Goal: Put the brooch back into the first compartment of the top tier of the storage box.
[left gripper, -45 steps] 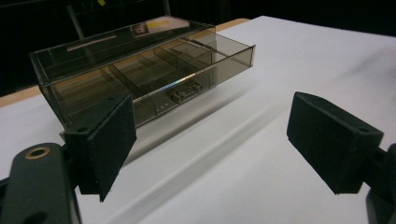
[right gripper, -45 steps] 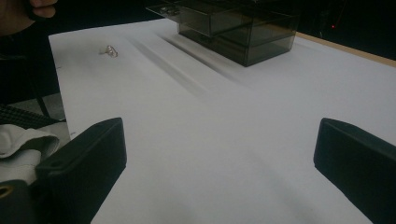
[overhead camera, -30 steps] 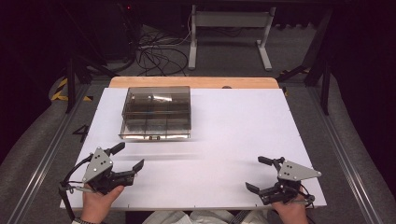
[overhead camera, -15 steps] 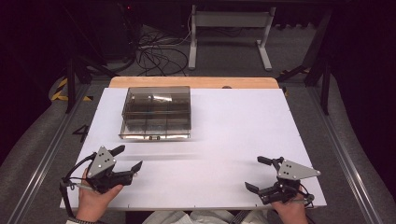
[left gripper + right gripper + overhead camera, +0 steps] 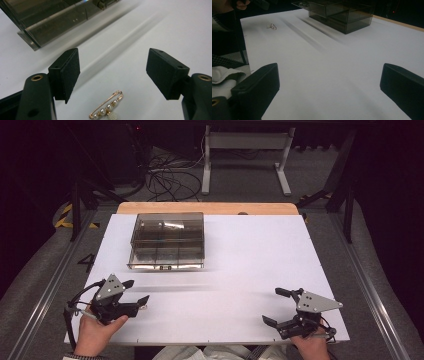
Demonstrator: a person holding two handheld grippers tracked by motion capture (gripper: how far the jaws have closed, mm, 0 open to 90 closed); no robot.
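Compartments divide the smoky clear organizer box [image 5: 167, 240], which sits ahead of our left gripper [image 5: 134, 292] on the white worktop [image 5: 250, 265]; we cannot tell what lies inside them, apart from a pale glint near the far wall. In the left gripper view the box [image 5: 55, 20] stands beyond the left jaw, well apart from it, its hinge or latch at the top edge.

Our left gripper's jaws stand wide and hold nothing. Between them, near their base, lies a gold safety-pin brooch [image 5: 108, 108] set with a row of pearls and a small pearl cluster hanging below. Its long axis runs on a slant, rising toward the right jaw, the pin's looped end uppermost. Nothing lies between the jaws and the brooch.

Our right gripper [image 5: 277, 307], well apart at the other side of the worktop, also has its jaws wide and empty. In its view the brooch [image 5: 272, 26] shows as a small glint far beyond the left jaw, with the box [image 5: 339, 15] farther off, and bare white surface between the jaws.
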